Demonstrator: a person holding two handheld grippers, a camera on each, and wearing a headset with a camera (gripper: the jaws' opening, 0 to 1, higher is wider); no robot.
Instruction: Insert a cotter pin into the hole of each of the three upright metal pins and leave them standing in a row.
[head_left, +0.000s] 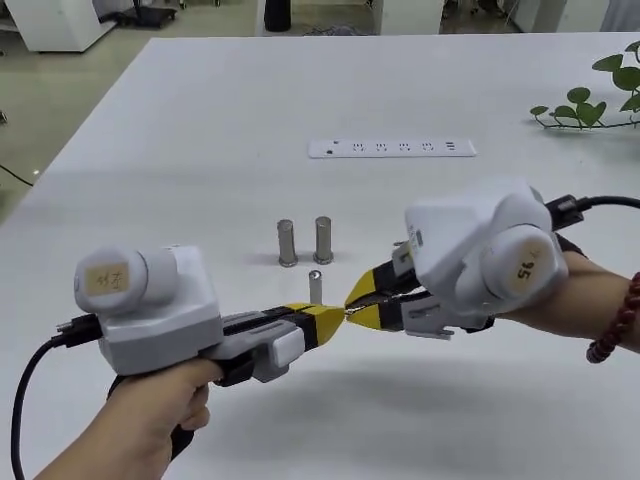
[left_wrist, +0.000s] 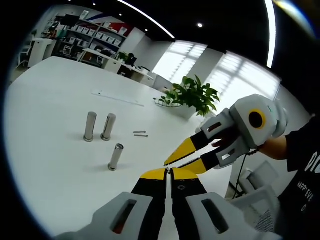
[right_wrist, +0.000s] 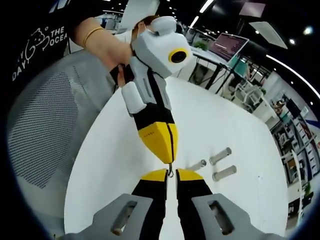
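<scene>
Left hand (head_left: 160, 400): wrapped round the handle of the left gripper (head_left: 335, 314) at the bottom left; black cable (head_left: 25, 390) ran off its rear.
Left gripper: jaws pressed together on the cotter pin (right_wrist: 171, 172); tip to tip with the right gripper (head_left: 352, 310), above the table.
Right gripper: narrow gap between its jaws, with the pin's loop sitting in it; could not tell whether they pinched it.
Right wrist: bead bracelet (head_left: 612, 330) on it.
Cotter pin: thin wire loop, held off the surface where both tips met, just in front of the near metal pin (head_left: 315, 286).
Near metal pin: upright, partly hidden behind the left gripper's yellow tip.
Rear metal pins: left one (head_left: 287, 243) and right one (head_left: 323, 240) upright, side by side, close but apart, behind the near pin.
Small metal pieces (left_wrist: 140, 133): two thin bits lay flat on the table, right of the rear pins; too small to tell more.
Power strip (head_left: 392, 149): white, flat, well beyond the pins.
Plant (head_left: 600, 100): green sprigs at the far right edge.
Table (head_left: 200, 120): white and matte.
Room: office with shelving (left_wrist: 75, 42), bright windows and desks with monitors (right_wrist: 227, 47).
</scene>
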